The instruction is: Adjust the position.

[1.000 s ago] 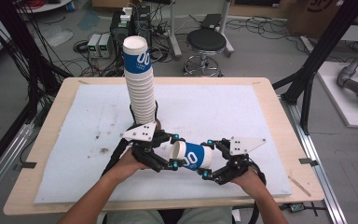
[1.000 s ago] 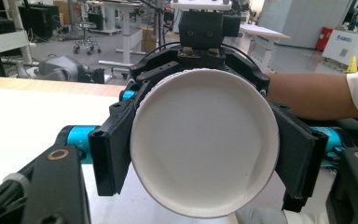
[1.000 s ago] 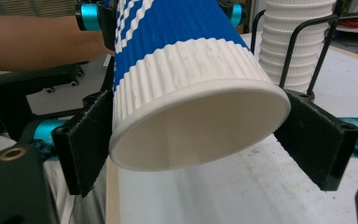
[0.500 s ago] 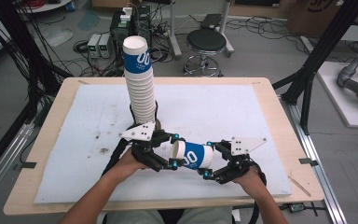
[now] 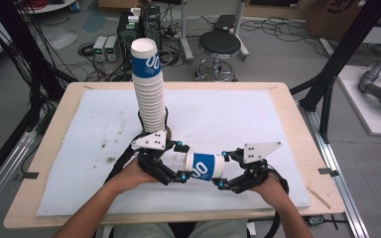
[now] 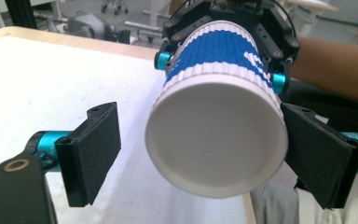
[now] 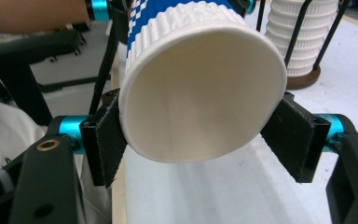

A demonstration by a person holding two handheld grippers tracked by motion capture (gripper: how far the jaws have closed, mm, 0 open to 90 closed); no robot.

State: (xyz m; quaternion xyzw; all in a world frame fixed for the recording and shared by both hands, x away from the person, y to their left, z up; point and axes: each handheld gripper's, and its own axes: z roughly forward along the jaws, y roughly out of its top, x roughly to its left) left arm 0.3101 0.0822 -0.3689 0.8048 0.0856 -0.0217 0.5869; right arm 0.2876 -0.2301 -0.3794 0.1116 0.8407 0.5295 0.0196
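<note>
We see a handover of a cup (image 5: 204,165) in mid-air, low over the near edge of the bench (image 5: 258,124), about halfway along it. The cup lies on its side between the two grippers. The right gripper (image 5: 222,169) has just been closing and its fingers (image 7: 106,140) now press the cup at the rim end, mouth facing its camera. The left gripper (image 5: 181,162) has just been opening; its fingers (image 6: 93,149) stand wide at the cup's base, one clear of the wall, the other at or very near it, so we judge it has let go.

Done, by our reading: the cup is off the stack (image 5: 149,94) and passed to the right side. Left: the left gripper backs off, and the cup gets set down somewhere; where, we cannot tell.

Around: the stack stands in a wire holder (image 5: 154,121) near the middle of the bench, just beyond the left gripper. The white mat (image 5: 238,114) covers most of the bench, stained toward the left edge. Nothing blocks the right half. The stack sits close to the left hand (image 5: 129,174), so a careless pull-back could knock it.
</note>
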